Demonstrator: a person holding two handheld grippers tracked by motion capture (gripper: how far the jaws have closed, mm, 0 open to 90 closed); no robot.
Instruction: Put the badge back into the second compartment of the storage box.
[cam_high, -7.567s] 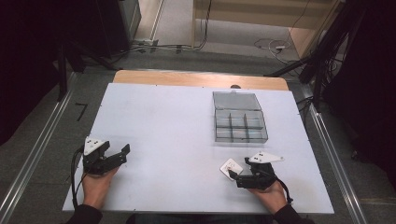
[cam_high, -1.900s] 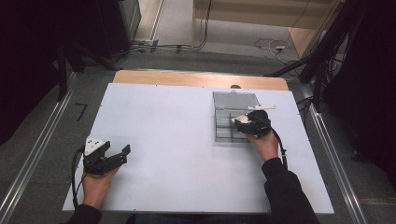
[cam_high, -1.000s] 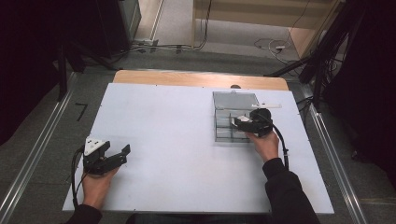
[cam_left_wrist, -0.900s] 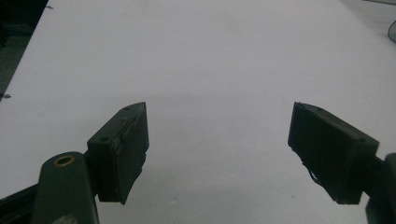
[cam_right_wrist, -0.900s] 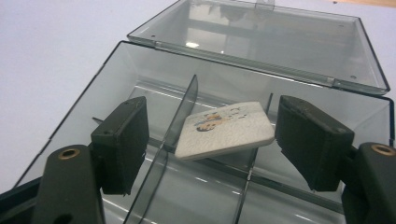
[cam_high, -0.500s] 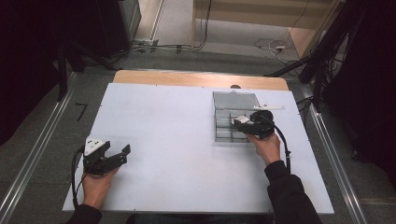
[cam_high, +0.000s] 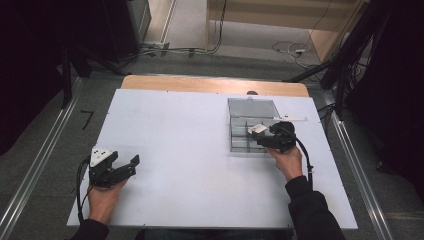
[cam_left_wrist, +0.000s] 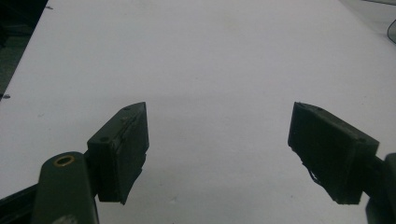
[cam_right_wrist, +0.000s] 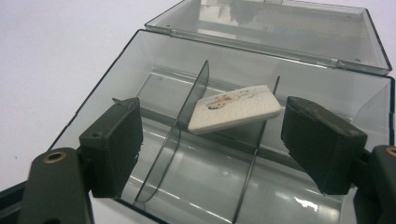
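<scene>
A clear plastic box (cam_high: 239, 146) with dividers stands open at the table's right, its lid (cam_high: 252, 107) laid back. In the right gripper view a small flat white piece (cam_right_wrist: 236, 111) with a printed picture lies tilted across the dividers inside the box (cam_right_wrist: 116, 79). My right gripper (cam_high: 261, 139) hovers over that compartment. Its jaws have just been opening and now stand on either side of the piece without touching it (cam_right_wrist: 215, 114). My left gripper (cam_high: 127, 167) rests at the table's front left, open and empty (cam_left_wrist: 217, 116).
The white table top (cam_high: 175, 130) stretches bare between the two hands. A wooden strip (cam_high: 210, 84) runs along its far edge. Metal rails (cam_high: 40, 165) flank the table, and cables lie on the floor behind.
The right hand has carried the white piece from the table's front right to the box. Within the last second its jaws parted and the piece came to rest on the dividers. The left gripper stayed put.
</scene>
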